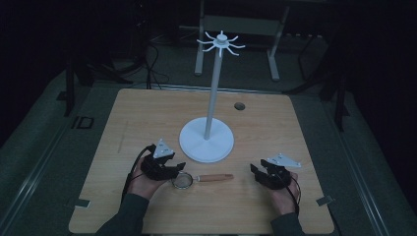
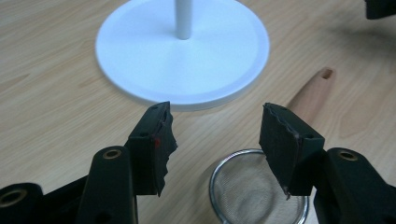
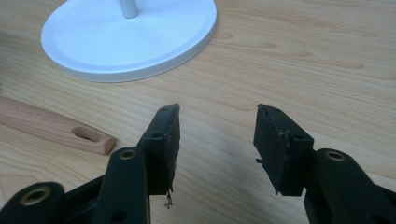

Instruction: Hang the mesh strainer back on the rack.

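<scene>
Nothing looks done yet: the strainer lies on the table beneath the empty hook stand, both the left gripper and right gripper gaping, holding nothing.

A light wooden table carries a white stand with a round base and tall pole, ahead of both grippers. A small metal mesh strainer with a wooden handle lies between the left gripper and the right gripper.

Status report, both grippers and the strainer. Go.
Left gripper open, over the strainer mesh end. Right gripper open, holding nothing, beyond the handle end. Strainer flat on table, white stand just behind it.
</scene>
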